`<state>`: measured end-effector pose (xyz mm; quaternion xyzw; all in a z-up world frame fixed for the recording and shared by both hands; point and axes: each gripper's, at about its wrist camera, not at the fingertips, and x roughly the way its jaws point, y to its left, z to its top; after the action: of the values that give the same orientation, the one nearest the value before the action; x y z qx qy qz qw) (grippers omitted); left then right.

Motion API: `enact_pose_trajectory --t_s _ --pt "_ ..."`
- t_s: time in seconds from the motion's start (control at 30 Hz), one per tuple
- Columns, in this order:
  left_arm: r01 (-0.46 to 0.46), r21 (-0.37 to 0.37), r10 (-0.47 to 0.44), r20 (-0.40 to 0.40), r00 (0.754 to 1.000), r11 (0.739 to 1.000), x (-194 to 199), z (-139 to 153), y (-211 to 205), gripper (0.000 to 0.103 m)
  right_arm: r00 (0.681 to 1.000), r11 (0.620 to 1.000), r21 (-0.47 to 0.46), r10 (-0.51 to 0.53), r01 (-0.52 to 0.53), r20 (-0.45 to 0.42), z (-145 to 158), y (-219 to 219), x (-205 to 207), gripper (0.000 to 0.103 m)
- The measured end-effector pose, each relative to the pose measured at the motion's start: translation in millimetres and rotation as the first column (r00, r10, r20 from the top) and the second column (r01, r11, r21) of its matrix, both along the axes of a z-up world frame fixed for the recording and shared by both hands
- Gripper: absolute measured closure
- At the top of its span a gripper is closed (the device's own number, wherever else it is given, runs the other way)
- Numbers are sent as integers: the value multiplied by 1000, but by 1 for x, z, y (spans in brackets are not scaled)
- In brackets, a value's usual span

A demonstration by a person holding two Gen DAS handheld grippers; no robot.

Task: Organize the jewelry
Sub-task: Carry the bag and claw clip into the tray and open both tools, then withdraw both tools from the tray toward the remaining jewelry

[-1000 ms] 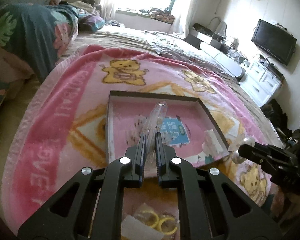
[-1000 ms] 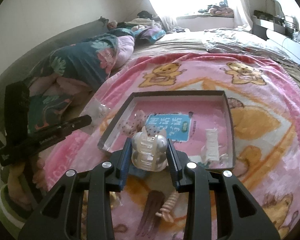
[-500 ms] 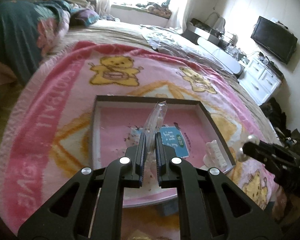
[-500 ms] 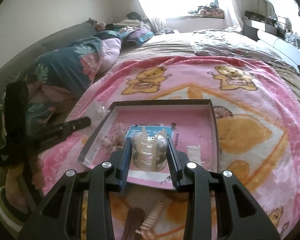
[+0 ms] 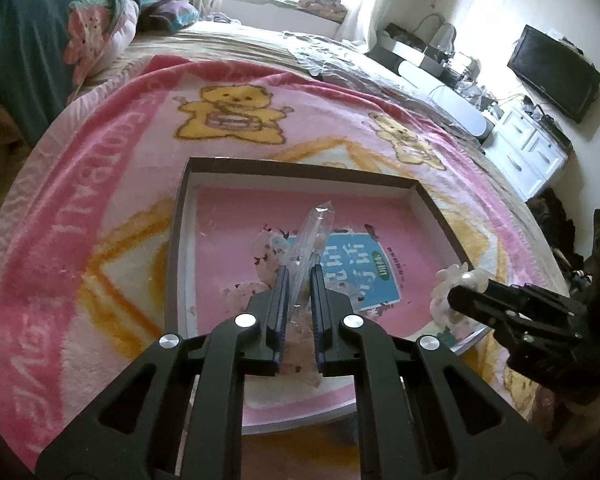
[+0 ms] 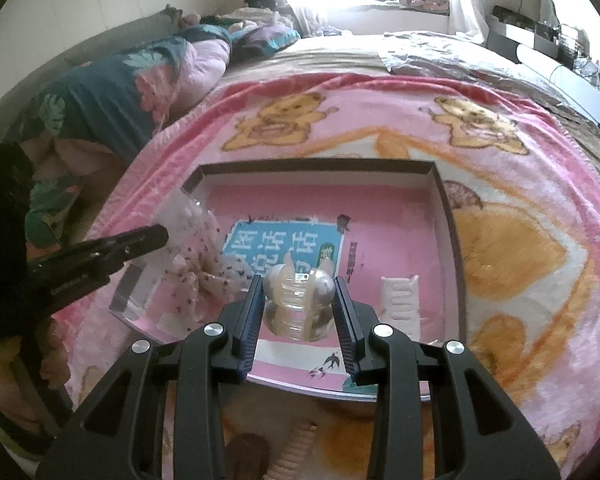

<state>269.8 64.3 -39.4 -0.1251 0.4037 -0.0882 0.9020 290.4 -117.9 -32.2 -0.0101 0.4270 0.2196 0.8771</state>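
Note:
My left gripper (image 5: 299, 274) is shut on a small clear plastic bag (image 5: 317, 224) that sticks up between its pads, over the left half of a shallow box tray (image 5: 300, 168) with a pink floor. My right gripper (image 6: 298, 294) is shut on a clear, pearly hair claw clip (image 6: 298, 300) just above the tray's near edge (image 6: 320, 390). Each gripper shows in the other's view: the right gripper (image 5: 466, 294) with its clip (image 5: 450, 280), and the left gripper (image 6: 158, 236) with the bag (image 6: 186, 216). A white hair clip (image 6: 400, 300) and a flowered fabric piece (image 6: 196, 276) lie in the tray.
The tray rests on a pink bear-print blanket (image 5: 100, 200) on a bed. A brown clip (image 6: 248, 456) and a beige claw clip (image 6: 296, 450) lie on the blanket in front of the tray. Piled bedding (image 6: 112, 96) is at the left, with a white cabinet and a TV (image 5: 552, 72) at the right.
Both grippers have moved forward and down over the tray, which now looks larger and closer. The bag and the claw clip stay gripped.

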Motion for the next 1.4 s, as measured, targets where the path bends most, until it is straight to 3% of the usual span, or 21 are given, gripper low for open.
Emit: enact_pose_trajectory --t_s 0.13,0.3,0.5,0.77,1.13,1.4 --pt "-16 1 16 -16 1000 1000 2 -5 3 96 1000 1000 -8 -6 6 -23 -9 3 3 70" --pt "-37 9 37 -16 999 999 0 -2 8 74 999 1000 -29 7 -8 -39 -17 10 4 70" --pt "-80 23 81 -13 997 997 -5 6 19 60 997 997 -64 36 -40 -74 -31 24 5 70" --pt "-116 14 116 1 993 993 -12 17 32 55 995 997 -62 35 -41 -92 -38 26 2 69" --pt "-106 35 105 30 994 994 -22 35 24 39 998 1000 -7 22 -22 -55 -20 12 -13 46" --pt "-93 49 91 52 994 994 -32 51 14 15 999 998 68 -22 19 41 18 -12 -35 23"
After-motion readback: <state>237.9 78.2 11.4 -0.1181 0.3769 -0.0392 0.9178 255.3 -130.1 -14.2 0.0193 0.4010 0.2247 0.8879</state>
